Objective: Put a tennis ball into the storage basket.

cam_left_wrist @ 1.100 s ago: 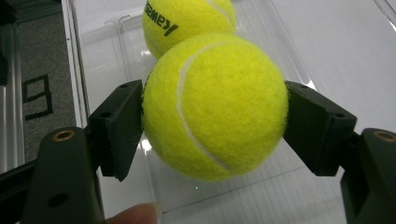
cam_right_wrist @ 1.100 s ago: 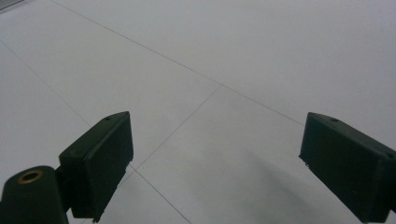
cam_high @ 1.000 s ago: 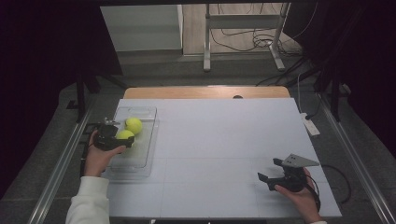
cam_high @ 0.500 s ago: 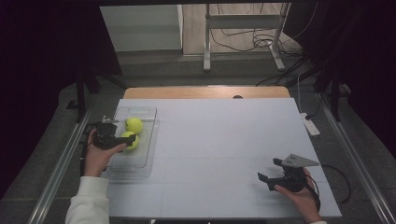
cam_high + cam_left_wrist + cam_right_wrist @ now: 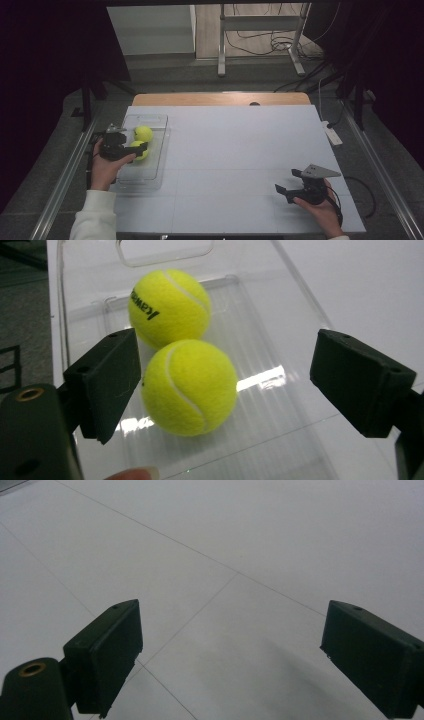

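Resting in the clear tray (image 5: 150, 165) at the desk's (image 5: 240, 150) left edge, the near tennis ball (image 5: 189, 386) sits freed: the left tool (image 5: 220, 385), just opened, brackets it, apparently without touching. The right tool (image 5: 230, 655) gapes empty.

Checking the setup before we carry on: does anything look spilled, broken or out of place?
Nothing stands out. Two tennis balls sit touching in the clear tray, which lies flat at the table's left edge. The left gripper is open around the nearer ball.
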Demonstrator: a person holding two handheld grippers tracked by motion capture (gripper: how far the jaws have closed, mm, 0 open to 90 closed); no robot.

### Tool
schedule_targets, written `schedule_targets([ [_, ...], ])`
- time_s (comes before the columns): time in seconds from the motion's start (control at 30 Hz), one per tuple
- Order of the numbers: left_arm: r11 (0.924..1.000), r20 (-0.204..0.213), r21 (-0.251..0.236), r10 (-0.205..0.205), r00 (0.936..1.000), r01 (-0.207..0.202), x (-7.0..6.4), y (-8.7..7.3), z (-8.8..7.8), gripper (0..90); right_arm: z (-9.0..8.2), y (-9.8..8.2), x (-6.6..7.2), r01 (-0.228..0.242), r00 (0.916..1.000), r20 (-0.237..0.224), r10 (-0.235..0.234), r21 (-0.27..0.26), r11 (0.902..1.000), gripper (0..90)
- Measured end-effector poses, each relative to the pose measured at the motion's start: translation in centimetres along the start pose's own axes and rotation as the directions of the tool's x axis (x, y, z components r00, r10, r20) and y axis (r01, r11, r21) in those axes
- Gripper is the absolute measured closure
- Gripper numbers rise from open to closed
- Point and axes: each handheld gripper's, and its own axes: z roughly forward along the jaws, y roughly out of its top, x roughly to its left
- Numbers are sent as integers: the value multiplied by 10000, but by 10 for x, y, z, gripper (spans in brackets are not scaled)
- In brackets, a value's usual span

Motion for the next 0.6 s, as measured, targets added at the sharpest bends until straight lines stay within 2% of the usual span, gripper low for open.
schedule_targets([
  [0.1,9991,588,-393,-154,9981,178,-4,-3,-7,146,0,0,-1,-28,10000,-40,28,-32,10000,100],
  [0.2,9979,881,-647,-35,9961,92,-9,-6,-12,148,-2,0,0,-57,10000,-51,56,-93,9999,102],
  [0.5,9956,1446,-930,-2,9895,138,-20,-15,-23,151,-4,0,2,-52,9999,-94,51,-155,9999,102],
  [0.6,9954,1453,-956,39,9894,101,-22,-17,-24,153,-5,0,2,-57,9999,-99,56,-186,9998,102],
])
